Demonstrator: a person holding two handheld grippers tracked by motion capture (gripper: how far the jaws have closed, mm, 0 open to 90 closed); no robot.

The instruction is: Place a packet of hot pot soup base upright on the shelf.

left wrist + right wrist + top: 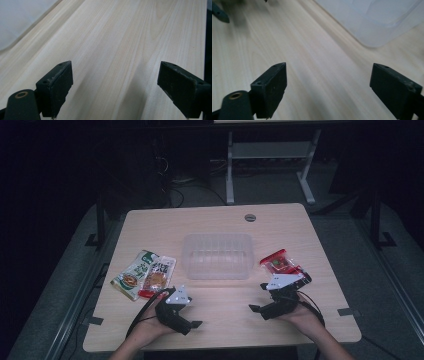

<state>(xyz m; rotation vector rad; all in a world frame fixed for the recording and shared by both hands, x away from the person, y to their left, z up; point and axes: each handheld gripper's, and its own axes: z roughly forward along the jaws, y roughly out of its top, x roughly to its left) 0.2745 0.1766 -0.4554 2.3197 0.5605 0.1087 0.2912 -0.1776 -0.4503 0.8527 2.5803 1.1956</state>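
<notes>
A clear plastic container (217,256) stands empty at the middle of the table. To its left lie a green snack packet (131,275) and an orange one (157,274), side by side. A red packet (280,263) lies to the container's right. My left gripper (192,312) rests low near the front edge, right of the two packets, open over bare wood (116,82). My right gripper (257,297) sits just in front of the red packet, open too, with nothing between its fingers (328,85). The container's corner (382,20) shows ahead of it.
The wooden table (225,330) has a round cable grommet (250,217) near its far edge. A white desk frame (270,165) stands on the floor behind. The container's blurred wall (15,20) lies ahead of the left gripper. The left gripper's jaw tip (220,13) shows farther off.
</notes>
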